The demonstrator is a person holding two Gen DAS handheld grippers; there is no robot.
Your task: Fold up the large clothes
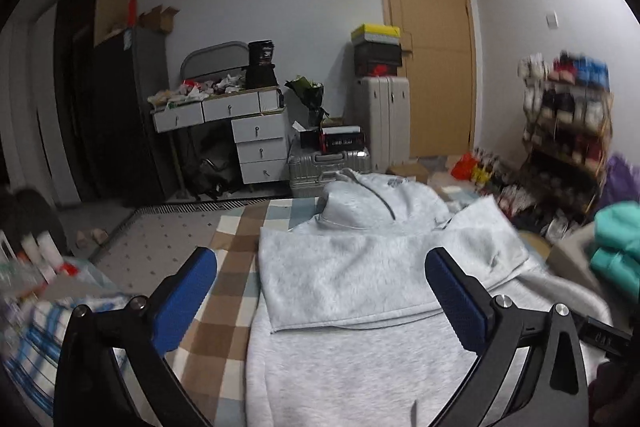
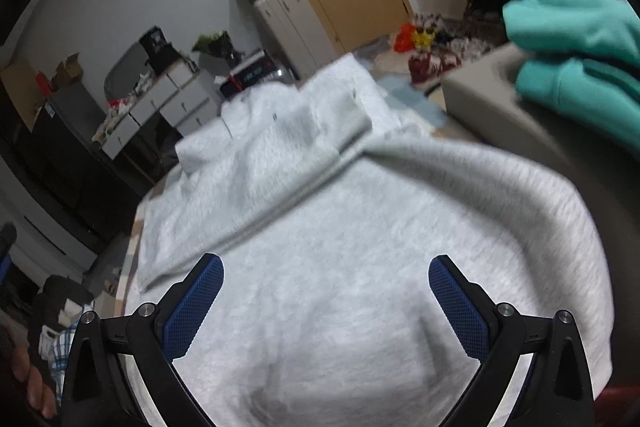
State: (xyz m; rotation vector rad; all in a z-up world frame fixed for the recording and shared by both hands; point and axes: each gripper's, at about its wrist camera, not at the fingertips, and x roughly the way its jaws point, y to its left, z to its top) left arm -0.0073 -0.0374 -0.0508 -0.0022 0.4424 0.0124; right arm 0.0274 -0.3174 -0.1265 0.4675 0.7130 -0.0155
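Note:
A light grey hoodie [image 1: 360, 287] lies spread on a checked bed cover [image 1: 232, 291], one part folded across its chest, its hood [image 1: 372, 199] at the far end. My left gripper [image 1: 320, 259] hovers above the garment with its blue pads wide apart and nothing between them. In the right wrist view the same hoodie [image 2: 360, 267] fills the middle, blurred, with a sleeve curving along its right side. My right gripper [image 2: 326, 267] is also open above the cloth, empty.
Folded teal clothes [image 2: 580, 67] rest on a grey surface at the right. Beyond the bed stand a white drawer desk [image 1: 240, 131], suitcases [image 1: 380, 115], a shoe rack [image 1: 568, 131] and a wooden door [image 1: 432, 47]. Striped cloth [image 1: 36, 339] lies at the left.

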